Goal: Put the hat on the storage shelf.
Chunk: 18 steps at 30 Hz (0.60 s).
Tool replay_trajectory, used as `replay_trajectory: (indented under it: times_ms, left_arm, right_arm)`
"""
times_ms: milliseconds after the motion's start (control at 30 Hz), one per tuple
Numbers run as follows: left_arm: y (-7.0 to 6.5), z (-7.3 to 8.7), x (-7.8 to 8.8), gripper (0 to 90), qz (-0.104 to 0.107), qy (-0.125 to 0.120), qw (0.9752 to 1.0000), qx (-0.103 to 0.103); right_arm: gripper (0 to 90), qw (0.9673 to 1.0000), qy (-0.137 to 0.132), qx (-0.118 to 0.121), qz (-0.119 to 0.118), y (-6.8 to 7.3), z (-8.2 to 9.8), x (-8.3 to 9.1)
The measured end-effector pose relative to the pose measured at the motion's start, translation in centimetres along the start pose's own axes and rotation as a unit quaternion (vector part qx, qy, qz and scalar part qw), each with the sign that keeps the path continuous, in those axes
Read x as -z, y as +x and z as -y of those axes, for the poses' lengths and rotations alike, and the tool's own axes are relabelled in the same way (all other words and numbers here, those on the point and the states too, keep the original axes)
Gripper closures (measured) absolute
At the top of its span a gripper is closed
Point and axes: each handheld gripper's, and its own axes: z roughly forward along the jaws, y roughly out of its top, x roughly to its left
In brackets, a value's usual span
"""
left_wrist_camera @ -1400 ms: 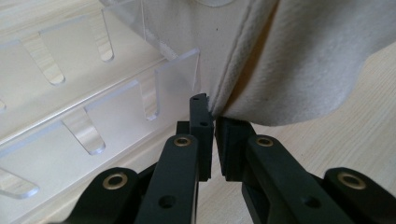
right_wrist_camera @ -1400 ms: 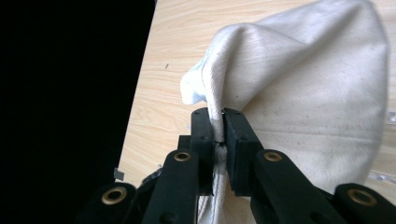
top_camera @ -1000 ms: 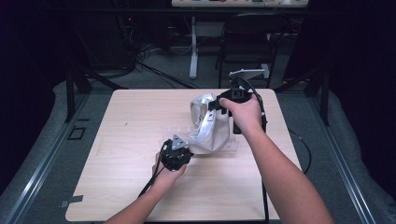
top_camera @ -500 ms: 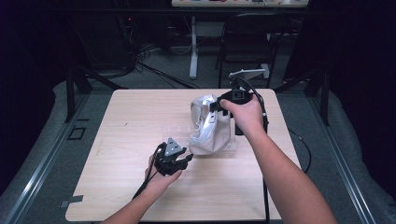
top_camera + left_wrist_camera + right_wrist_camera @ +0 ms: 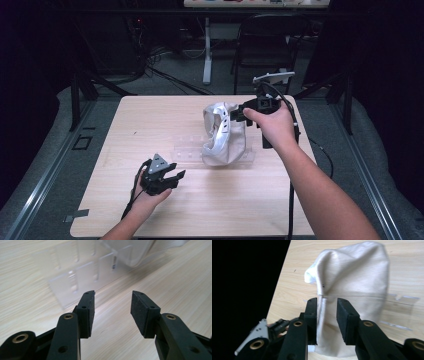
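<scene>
White cloth bag (image 5: 225, 135), black tongs (image 5: 112, 312), pale wood-grain table (image 5: 150, 120)

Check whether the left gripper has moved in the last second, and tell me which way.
Yes. In the high view the left gripper has pulled back from the white cloth bag, toward the table's near edge, and is open.

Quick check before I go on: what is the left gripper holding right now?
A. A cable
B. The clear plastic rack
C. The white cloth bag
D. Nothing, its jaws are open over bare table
D. In the left gripper view the left gripper has its jaws spread with only the wooden table between them; the clear plastic rack lies ahead, untouched, and the white cloth bag sits by the right gripper.
</scene>
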Motion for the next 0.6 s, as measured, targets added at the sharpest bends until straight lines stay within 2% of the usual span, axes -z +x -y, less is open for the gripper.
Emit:
replay_trajectory:
  times_ms: [133,233,400,600]
  left_arm:
    - [1.3,0.6,0.4,54.9,-0.020,0.000,0.9997,0.012]
    - [1.7,0.6,0.4,53.5,-0.019,-0.005,0.9994,0.028]
    - [1.8,0.8,0.1,52.9,-0.022,0.003,0.9994,0.027]
    - [1.9,1.0,-0.3,52.9,-0.026,0.010,0.9993,0.026]
  right_arm:
    - [64.0,0.9996,-0.012,0.015,0.020,-1.2,0.4,1.1]
    - [60.5,0.9988,-0.021,0.026,0.036,-1.9,0.9,1.5]
    - [57.3,0.9974,-0.034,0.034,0.053,-3.6,2.1,2.1]
    - [56.5,0.9966,-0.038,0.021,0.070,-5.3,3.4,2.3]
